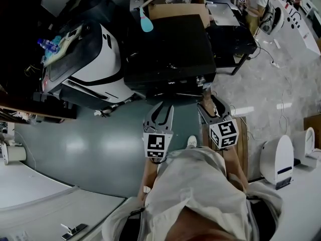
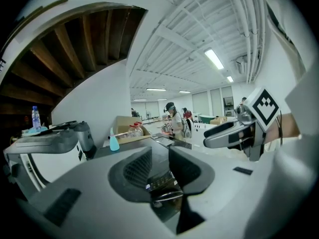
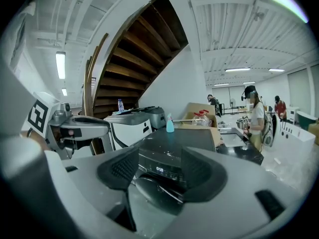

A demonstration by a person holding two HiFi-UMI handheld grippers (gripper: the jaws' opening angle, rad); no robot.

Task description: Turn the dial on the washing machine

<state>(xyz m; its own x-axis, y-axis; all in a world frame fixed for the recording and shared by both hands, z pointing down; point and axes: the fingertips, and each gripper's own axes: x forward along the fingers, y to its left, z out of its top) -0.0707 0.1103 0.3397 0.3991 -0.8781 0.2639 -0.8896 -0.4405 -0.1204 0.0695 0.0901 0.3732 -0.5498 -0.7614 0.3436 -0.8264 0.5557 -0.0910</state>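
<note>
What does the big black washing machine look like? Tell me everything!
The washing machine is a black box with a flat top. Its front panel shows small lit numbers above a round door. A blue bottle stands at its back corner. The left claw and right claw hang in front, not touching it.

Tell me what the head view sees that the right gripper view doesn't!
Only the head view shows the person's pale shirt from above and the marker cube on the right tongs.

Only the right gripper view shows the wooden stairs, the ceiling lights and the lit display on the front of the washing machine.

Both show the black washing machine, the blue spray bottle, the cardboard box and the left tongs.
</note>
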